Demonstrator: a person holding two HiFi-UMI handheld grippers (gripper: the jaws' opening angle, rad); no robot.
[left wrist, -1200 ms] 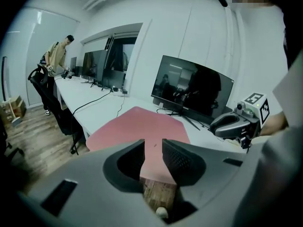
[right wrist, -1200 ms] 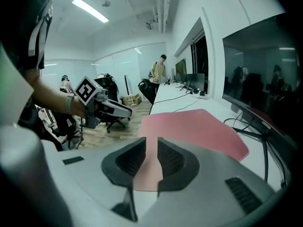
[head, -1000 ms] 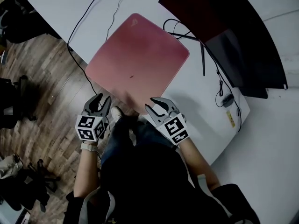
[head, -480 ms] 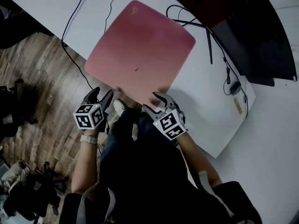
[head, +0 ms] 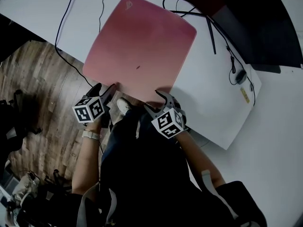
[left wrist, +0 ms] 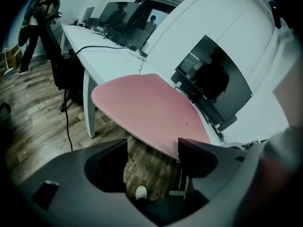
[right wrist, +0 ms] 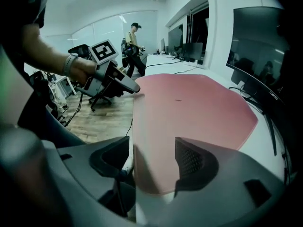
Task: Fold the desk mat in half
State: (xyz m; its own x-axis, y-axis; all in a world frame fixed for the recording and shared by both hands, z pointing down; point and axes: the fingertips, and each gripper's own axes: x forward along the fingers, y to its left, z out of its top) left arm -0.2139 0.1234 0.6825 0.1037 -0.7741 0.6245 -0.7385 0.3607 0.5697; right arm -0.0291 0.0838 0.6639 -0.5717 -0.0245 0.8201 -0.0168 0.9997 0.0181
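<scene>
The pink desk mat (head: 142, 46) lies flat on the white desk (head: 208, 103), its near edge hanging over the desk's front. My left gripper (head: 107, 91) is at the mat's near left corner, and its jaws have just been opening. In the left gripper view the mat (left wrist: 151, 108) has its edge just ahead of the left gripper (left wrist: 152, 148); nothing is pinched. My right gripper (head: 160, 100) is at the near right corner, its jaws also just opened. The mat's near edge (right wrist: 151, 174) lies between the jaws of the right gripper (right wrist: 152, 150), and the pads stand clear of it.
A dark curved monitor (head: 255, 27) stands at the desk's far right with black cables (head: 213, 30) beside the mat. Another cable (head: 61, 27) hangs off the desk's left side. Wooden floor (head: 42, 122) and the person's shoe (head: 122, 105) lie below. A person (right wrist: 133, 44) stands far off.
Both grippers have come down and forward to the mat's near edge. Their jaws stand wider than before. The mat has not moved on the desk.
</scene>
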